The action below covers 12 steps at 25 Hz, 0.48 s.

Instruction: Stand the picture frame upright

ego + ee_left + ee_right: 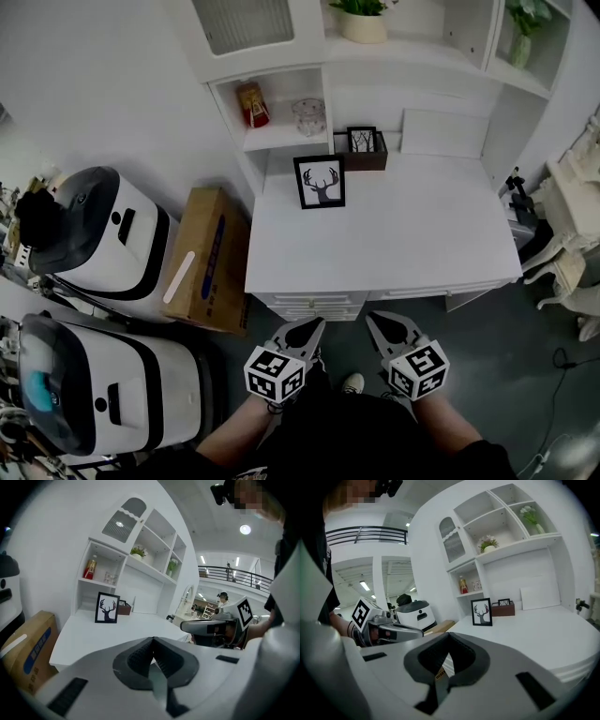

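the picture frame [319,181] stands upright on the white table [394,244], in the far left part of the top, with its face turned toward us. it has a black border and shows a black deer head with antlers on a white ground. nothing touches it.

just behind it to the right, against the back wall, we see a dark brown box [367,161] with a smaller black frame [362,139] standing in it. further right, a plain white board [445,131] leans on the wall. in the open shelf cubby above and left of the picture frame stand a red bottle [251,103] and a glass jar [309,116]. a potted plant [363,21] sits on the shelf higher up.

we hold both tongs side by side in front of the table's near edge, well apart from the picture frame and pointing toward the table. the left tongs [312,328] are closed tip to tip with nothing between them. the right tongs [377,323] are closed in the same way and hold nothing.

on the floor to the left of the table lies a cardboard box [208,258]. beyond it stands a white rounded machine [112,234], with a second one [112,394] nearer to us.
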Available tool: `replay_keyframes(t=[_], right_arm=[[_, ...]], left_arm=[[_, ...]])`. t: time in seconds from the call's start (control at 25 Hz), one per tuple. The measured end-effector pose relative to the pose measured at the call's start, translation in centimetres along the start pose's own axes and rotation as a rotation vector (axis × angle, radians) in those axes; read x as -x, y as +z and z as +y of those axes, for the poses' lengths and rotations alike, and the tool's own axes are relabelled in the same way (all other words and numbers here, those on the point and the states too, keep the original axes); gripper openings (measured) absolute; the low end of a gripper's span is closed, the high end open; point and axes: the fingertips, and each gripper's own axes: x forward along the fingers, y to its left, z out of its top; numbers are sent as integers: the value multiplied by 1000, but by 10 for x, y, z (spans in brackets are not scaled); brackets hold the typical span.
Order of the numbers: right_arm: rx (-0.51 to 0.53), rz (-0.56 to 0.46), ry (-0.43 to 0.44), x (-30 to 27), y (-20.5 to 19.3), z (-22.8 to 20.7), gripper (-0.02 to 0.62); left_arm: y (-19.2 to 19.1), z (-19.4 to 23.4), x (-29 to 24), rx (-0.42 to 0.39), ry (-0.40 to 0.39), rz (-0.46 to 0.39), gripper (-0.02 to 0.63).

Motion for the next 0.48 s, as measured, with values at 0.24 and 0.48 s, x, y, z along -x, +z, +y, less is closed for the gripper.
replay_keyframes(t=[0.24, 0.48], right_arm=[[14, 10, 29, 1, -6, 15, 3], [14, -14, 8, 10, 1, 9, 3]], left_arm=[[3, -3, 8, -11, 5, -28, 6], [7, -8, 14, -14, 27, -80, 6]])
